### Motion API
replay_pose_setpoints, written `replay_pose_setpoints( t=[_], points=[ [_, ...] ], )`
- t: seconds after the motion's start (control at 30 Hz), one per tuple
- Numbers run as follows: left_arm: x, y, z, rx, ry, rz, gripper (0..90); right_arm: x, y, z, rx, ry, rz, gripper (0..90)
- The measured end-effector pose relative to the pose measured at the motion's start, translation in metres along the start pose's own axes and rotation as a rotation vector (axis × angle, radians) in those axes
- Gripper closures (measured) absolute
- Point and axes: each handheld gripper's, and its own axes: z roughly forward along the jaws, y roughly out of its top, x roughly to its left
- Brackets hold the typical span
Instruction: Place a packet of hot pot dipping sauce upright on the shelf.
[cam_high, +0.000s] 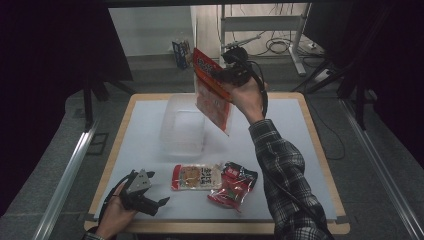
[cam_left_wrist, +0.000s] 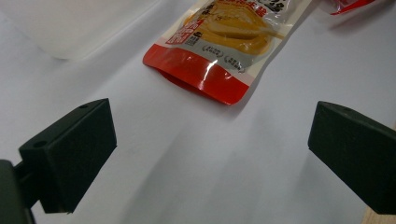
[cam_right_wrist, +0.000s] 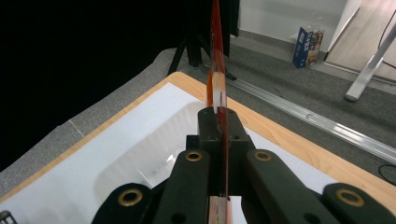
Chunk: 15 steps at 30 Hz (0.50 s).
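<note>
One gripper (cam_high: 226, 75) shut on red packet (cam_high: 212, 95)

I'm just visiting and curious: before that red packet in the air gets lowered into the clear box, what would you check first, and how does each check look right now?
1. Grip: right gripper shut on the red packet, pinched edge-on. Ok.
2. Packet over the clear box: its lower end hangs above the box's right side, not centred. Not ok.
3. Box open and unobstructed: no lid seen, interior looks bare. Ok.
4. Left gripper out of the way: resting near the table's front edge, jaws open. Ok.
5. Remaining packets, the cracker packet and the dark red packet, lie clear of the box. Ok.
</note>
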Motion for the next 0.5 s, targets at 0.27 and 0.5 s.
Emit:
replay_pose_setpoints(
  t=[0.27, 0.5],
  points=[
    [0.000, 0.000, 0.000, 0.002, -0.004, 0.005, 1.0, 0.011, 0.012, 0.022, -0.009, 0.012, 0.009, 88.9],
    [-0.001, 0.000, 0.000, -0.001, -0.009, 0.005, 1.0, 0.022, 0.022, 0.043, -0.020, 0.008, 0.023, 88.9]
  ],
)
